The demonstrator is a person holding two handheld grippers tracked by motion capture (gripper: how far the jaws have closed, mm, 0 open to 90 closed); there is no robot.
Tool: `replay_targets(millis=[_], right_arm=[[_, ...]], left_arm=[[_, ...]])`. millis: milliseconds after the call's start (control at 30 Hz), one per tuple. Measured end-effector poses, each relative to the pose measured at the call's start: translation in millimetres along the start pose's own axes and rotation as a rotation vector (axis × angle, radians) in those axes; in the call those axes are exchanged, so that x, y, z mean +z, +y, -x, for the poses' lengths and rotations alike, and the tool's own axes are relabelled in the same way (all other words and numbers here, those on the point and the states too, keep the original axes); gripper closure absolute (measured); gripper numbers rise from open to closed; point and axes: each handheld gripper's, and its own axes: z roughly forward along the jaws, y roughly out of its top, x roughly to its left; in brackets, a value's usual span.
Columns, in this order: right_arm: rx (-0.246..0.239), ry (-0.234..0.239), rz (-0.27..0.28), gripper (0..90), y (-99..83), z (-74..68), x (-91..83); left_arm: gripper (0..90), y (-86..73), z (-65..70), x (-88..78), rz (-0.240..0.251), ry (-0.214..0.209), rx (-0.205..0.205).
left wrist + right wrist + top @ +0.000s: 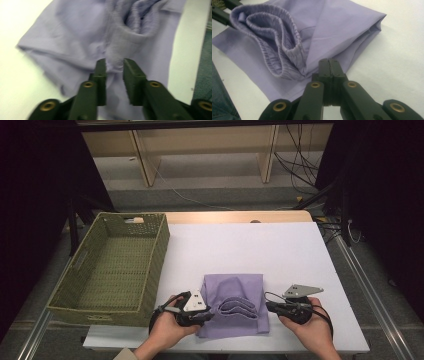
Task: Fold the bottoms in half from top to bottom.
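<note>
A folded purple garment (pixel 235 292) with an elastic waistband (pixel 239 306) lies on the white table (pixel 250 245) near its front edge. My left gripper (pixel 209 314) is at the garment's left side. In the left gripper view its jaws (pixel 114 66) stand a little apart, pinching a bunched ridge of the waistband (pixel 113 58). My right gripper (pixel 267 306) is at the garment's right side. In the right gripper view the right gripper (pixel 329 62) has its jaws pressed together at the garment's (pixel 337 30) edge, beside the waistband's end (pixel 294 50); no cloth shows between them.
A green woven basket (pixel 100 312) stands at the table's left, close to my left hand. Beyond the table are wooden furniture legs (pixel 142 162) and cables (pixel 300 155) on the floor. White tabletop stretches behind and to the right of the garment.
</note>
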Motion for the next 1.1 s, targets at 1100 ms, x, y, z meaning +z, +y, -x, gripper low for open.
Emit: replay_targets(millis=[1100], right_arm=[[-0.069,0.172,-0.197,90.0,8.9,-46.0,35.4]], left_arm=[[85.4,5.9,13.3,37.5,0.030,-0.167,-0.078]])
